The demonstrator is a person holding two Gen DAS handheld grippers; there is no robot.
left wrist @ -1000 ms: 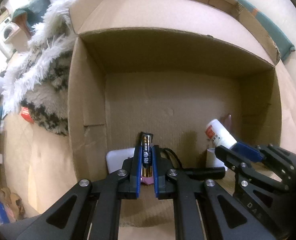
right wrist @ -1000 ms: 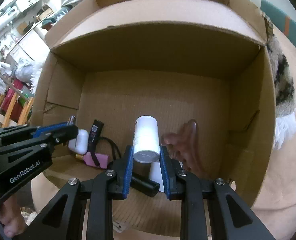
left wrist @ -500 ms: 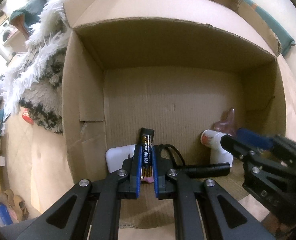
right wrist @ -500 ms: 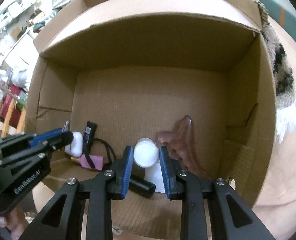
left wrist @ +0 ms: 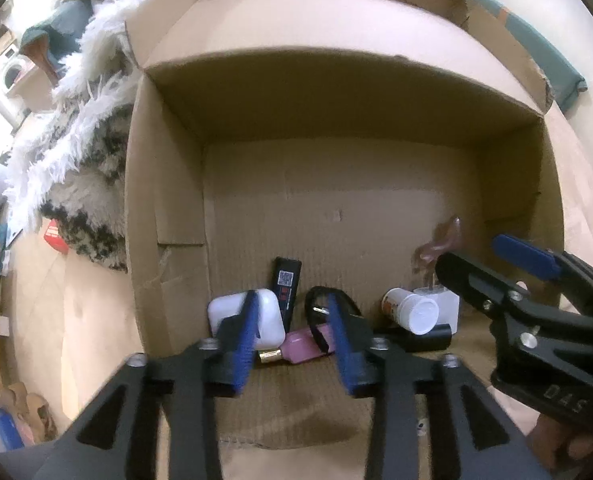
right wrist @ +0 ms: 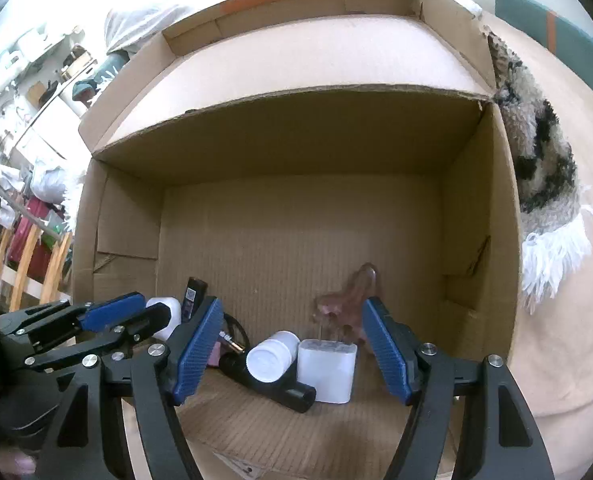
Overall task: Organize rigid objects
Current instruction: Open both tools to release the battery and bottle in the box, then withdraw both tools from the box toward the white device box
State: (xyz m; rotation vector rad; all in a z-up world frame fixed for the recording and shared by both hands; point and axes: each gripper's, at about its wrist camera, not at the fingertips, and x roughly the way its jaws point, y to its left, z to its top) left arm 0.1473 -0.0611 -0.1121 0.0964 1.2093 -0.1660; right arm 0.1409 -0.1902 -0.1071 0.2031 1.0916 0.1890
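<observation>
Both of my hand-held grippers, left [left wrist: 292,340] and right [right wrist: 292,354], gape empty; I should back straight out of the box [right wrist: 296,216] without nudging the bottle [right wrist: 272,356].

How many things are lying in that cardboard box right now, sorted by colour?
White: 3 (earbud case, small bottle, charger block)
Black: 3 (slim device with QR label, cylinder, looped strap)
Pink: 1 (flat case)
Translucent brownish: 1 (hair claw clip)
Gold-tipped: 1 (battery)
Total: 9
</observation>
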